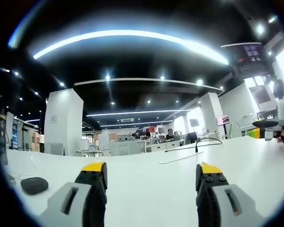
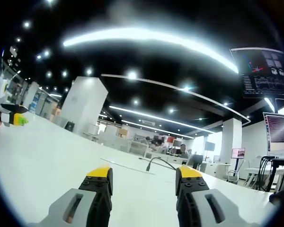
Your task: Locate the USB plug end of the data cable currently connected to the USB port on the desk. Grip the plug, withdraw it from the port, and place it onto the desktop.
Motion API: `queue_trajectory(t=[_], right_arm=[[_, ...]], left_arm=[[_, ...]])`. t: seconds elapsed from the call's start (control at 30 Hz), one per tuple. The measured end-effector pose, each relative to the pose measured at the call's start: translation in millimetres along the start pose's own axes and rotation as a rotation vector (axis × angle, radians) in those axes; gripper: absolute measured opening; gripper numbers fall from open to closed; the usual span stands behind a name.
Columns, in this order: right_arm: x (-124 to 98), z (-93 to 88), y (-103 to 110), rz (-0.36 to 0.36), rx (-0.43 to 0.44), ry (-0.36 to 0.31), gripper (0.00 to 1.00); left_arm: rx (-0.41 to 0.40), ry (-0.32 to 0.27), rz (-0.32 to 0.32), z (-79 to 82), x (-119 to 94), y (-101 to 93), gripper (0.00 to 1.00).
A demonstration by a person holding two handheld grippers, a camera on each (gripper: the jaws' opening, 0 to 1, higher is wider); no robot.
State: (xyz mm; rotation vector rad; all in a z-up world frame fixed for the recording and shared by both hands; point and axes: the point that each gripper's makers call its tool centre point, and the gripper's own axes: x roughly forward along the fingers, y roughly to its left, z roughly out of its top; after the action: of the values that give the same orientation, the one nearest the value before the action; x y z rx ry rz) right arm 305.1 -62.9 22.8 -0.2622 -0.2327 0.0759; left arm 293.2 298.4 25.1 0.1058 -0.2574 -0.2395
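Observation:
A thin black data cable (image 1: 209, 140) arcs over the white desk (image 1: 146, 175), well ahead of my left gripper (image 1: 151, 170). Its short plug end (image 1: 197, 149) stands upright on the desktop, and the port itself is too small to make out. My left gripper's yellow-tipped jaws stand wide apart with nothing between them. From the other side, the same cable (image 2: 157, 160) lies beyond my right gripper (image 2: 144, 174), which is open and empty too. The right gripper (image 1: 267, 128) also shows at the right edge of the left gripper view, and the left gripper (image 2: 9, 118) at the far left of the right gripper view.
A flat white strip (image 1: 180, 158) lies on the desk beside the cable. A dark rounded puck (image 1: 34, 185) sits at the near left. Monitors (image 2: 278, 135) and cables stand at the desk's right end. Office desks and people are far behind.

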Motion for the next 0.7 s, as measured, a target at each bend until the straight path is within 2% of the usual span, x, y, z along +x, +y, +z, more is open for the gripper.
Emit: queue_trajectory(t=[0.7], right_arm=[[0.6,-0.7,-0.5,-0.001,-0.011,0.005,0.53]], left_arm=[[0.026,0.012,-0.001,-2.0,0.6,-0.1,0.76]])
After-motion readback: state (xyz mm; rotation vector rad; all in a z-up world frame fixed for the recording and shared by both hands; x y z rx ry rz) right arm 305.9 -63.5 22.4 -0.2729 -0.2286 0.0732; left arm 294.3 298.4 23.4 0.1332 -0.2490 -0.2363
